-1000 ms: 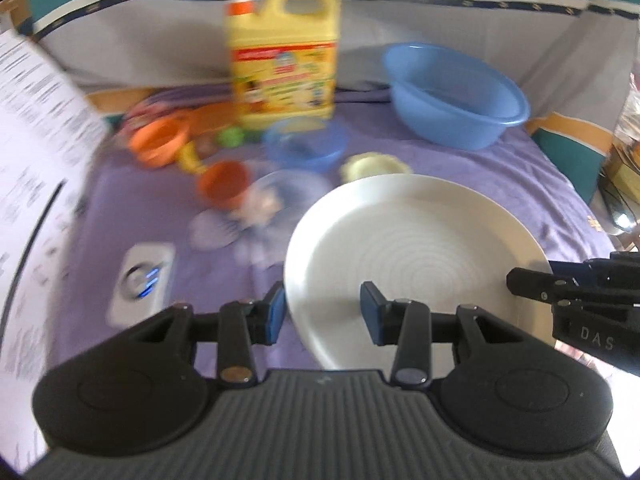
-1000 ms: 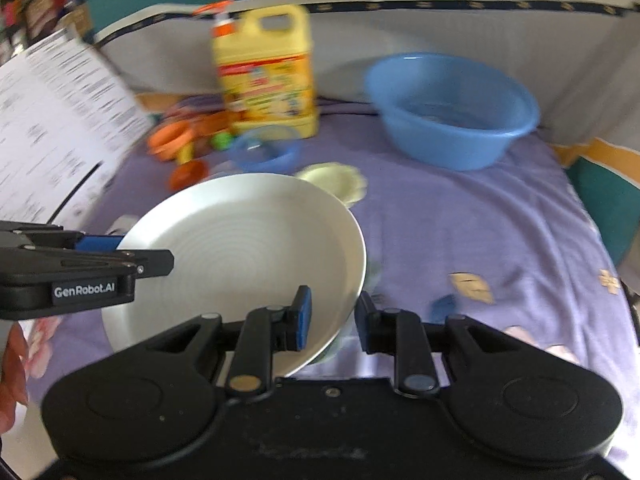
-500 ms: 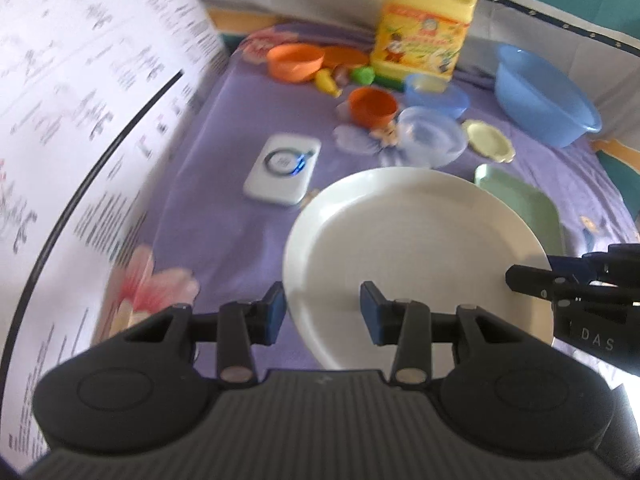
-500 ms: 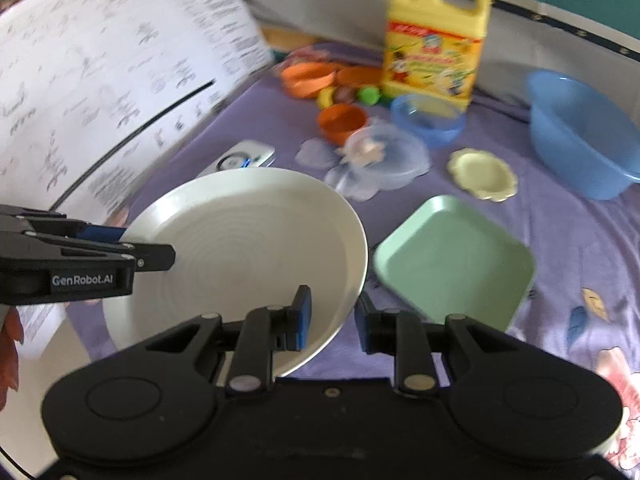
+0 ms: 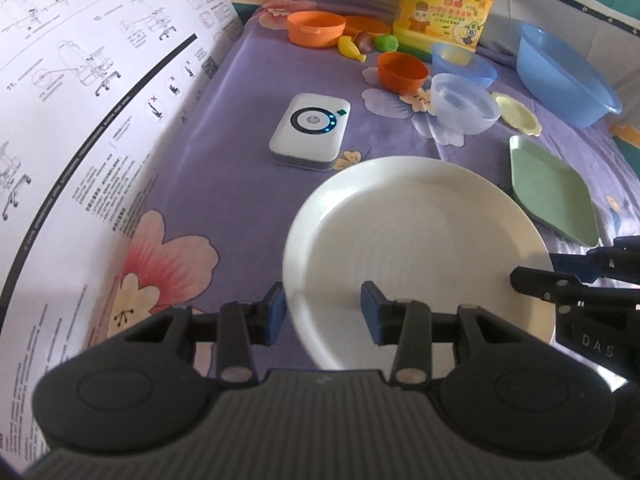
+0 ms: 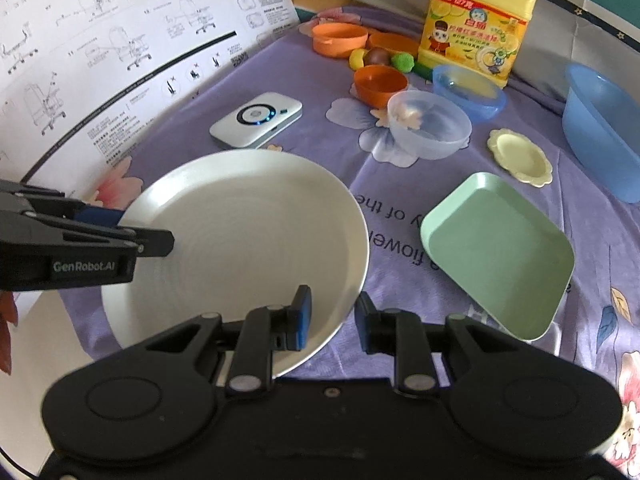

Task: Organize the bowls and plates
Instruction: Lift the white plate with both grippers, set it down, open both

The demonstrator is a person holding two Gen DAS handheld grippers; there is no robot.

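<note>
A large white plate (image 5: pixel 416 248) (image 6: pixel 244 236) is held above the purple cloth by both grippers. My left gripper (image 5: pixel 322 312) pinches its left rim; it also shows in the right wrist view (image 6: pixel 132 236). My right gripper (image 6: pixel 332 316) pinches its right rim; it also shows in the left wrist view (image 5: pixel 532 280). A green square plate (image 6: pixel 496 252) lies to the right. A clear bowl (image 6: pixel 430 124), a blue bowl (image 6: pixel 468 88), an orange bowl (image 6: pixel 380 84) and a small yellow dish (image 6: pixel 520 156) sit farther back.
A white device (image 5: pixel 310 130) lies on the cloth behind the plate. A big printed sheet (image 5: pixel 80 100) stands along the left. A yellow detergent jug (image 6: pixel 476 20), a blue basin (image 6: pixel 600 128), orange containers (image 6: pixel 340 38) and toy fruit (image 6: pixel 380 56) are at the back.
Both grippers carried the white plate back and to the left, toward the printed sheet. The green plate, once under it, now lies uncovered to the right.
</note>
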